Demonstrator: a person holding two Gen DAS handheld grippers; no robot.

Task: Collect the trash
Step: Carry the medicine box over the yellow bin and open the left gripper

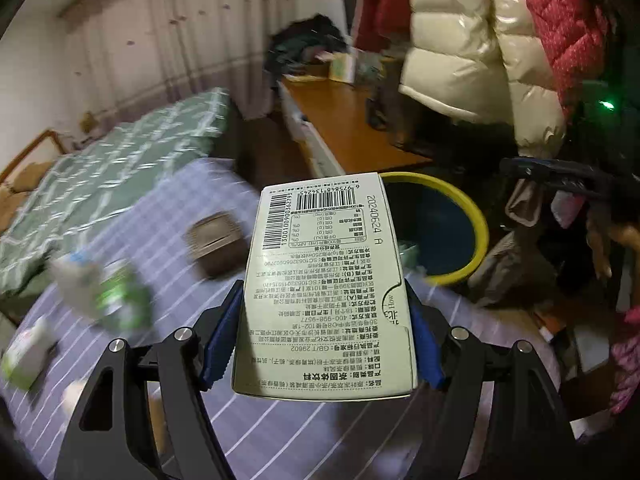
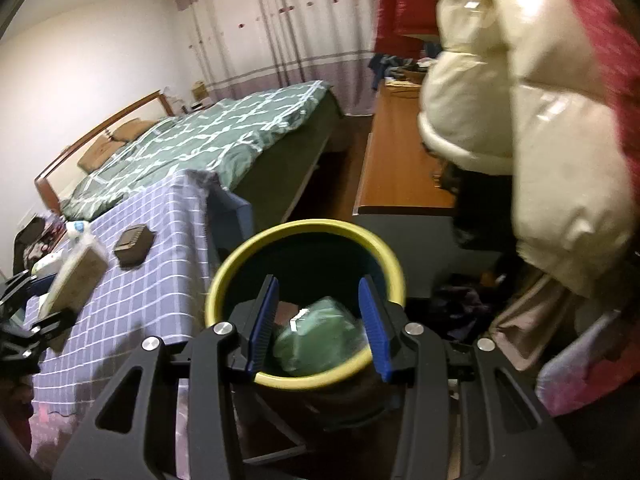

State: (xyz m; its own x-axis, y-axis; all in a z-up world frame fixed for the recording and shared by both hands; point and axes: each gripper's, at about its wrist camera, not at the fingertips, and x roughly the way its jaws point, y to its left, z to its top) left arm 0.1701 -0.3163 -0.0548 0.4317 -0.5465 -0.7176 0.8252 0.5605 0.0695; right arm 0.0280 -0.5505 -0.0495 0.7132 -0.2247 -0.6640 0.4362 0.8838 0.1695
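My left gripper (image 1: 324, 312) is shut on a pale drink carton (image 1: 326, 280) with printed text and barcodes, held above the checked tablecloth (image 1: 168, 216) and short of the yellow-rimmed bin (image 1: 476, 216). The carton also shows at the left of the right wrist view (image 2: 78, 276). My right gripper (image 2: 318, 312) is open and empty, directly above the bin (image 2: 236, 256). A green crumpled wrapper (image 2: 320, 340) lies inside the bin between my fingers. More trash lies on the cloth: a green and white wrapper (image 1: 116, 296), a white carton (image 1: 28, 356) and a brown box (image 1: 216, 240).
A bed with a green quilt (image 2: 208, 136) stands behind the table. A wooden desk (image 2: 396, 168) is beyond the bin. A cream puffer jacket (image 2: 532, 128) and red coat (image 1: 560, 20) hang on the right. Clothes (image 2: 520, 320) pile on the floor by the bin.
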